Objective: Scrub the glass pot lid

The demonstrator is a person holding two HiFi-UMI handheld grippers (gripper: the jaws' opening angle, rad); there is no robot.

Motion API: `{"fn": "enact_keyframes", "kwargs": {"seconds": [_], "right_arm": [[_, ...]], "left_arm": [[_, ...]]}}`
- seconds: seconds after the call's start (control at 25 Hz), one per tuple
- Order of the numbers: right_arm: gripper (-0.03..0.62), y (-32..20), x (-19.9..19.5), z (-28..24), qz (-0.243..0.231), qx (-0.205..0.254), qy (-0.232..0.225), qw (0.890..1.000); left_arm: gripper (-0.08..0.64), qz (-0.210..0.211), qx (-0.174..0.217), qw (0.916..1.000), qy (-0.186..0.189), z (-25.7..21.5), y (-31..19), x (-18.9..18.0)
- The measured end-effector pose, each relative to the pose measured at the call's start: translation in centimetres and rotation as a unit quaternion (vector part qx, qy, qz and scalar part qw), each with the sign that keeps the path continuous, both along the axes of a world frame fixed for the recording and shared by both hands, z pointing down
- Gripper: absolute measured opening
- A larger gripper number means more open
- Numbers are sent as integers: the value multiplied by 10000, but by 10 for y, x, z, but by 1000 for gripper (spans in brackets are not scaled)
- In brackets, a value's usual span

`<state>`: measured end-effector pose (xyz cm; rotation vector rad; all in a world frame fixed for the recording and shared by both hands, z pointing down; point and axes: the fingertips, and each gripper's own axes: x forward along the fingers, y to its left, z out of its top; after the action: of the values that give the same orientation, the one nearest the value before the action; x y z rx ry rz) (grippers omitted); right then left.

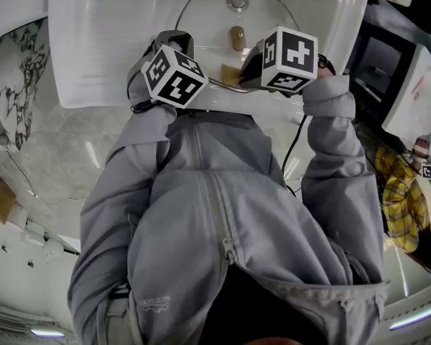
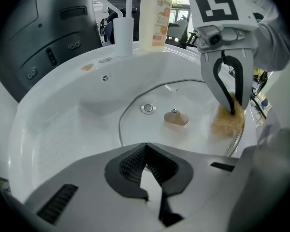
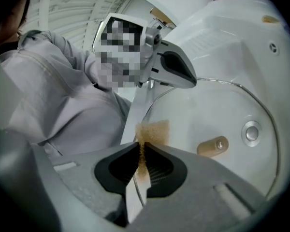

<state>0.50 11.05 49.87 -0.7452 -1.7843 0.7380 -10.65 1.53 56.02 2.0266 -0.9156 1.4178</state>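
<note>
While the left tongs (image 2: 144,151) pinch the lid (image 2: 198,112) at its near rim, probably to steady it for scrubbing, the right tongs (image 3: 141,151) are clamped on a brown sponge (image 3: 152,132). The sponge looks pressed to the glass just inside the rim. Lid lies in the white sink (image 2: 63,115), over the drain (image 2: 147,108). Soap bottle (image 2: 154,16) stands on the back ledge. Marbled surface (image 1: 14,70) lies left of the sink.

Two grippers (image 2: 145,153) (image 2: 233,108), one glass lid (image 2: 175,119), one sponge (image 2: 227,123), apparently one soap bottle (image 2: 154,16).
</note>
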Motion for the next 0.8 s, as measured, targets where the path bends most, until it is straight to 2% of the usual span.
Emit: {"fn": "enact_keyframes", "kwargs": {"seconds": [0.12,0.24,0.36,0.48,0.64,0.72,0.8], "right_arm": [[29,-22,12,15,225,362,240,9988],[29,-64,29,41,473,1295,626,9885],[29,-115,41,63,808,2358,938,9639],[29,-159,43,76,1031,3208,1038,9358],[29,-195,35,90,774,4065,865,9062],[29,-203,26,96,552,4266,781,8994],[29,-205,18,106,309,4312,724,8988]], "left_arm": [[5,132,-53,9999,-10,2,4,8],[6,269,-111,9996,-16,3,6,15],[6,401,-129,9991,-45,2,7,19],[6,455,-178,9988,-69,3,8,19],[6,460,-211,9987,-78,4,7,19],[6,477,-211,9986,-90,4,7,19],[6,481,-214,9986,-96,4,8,18]]}}
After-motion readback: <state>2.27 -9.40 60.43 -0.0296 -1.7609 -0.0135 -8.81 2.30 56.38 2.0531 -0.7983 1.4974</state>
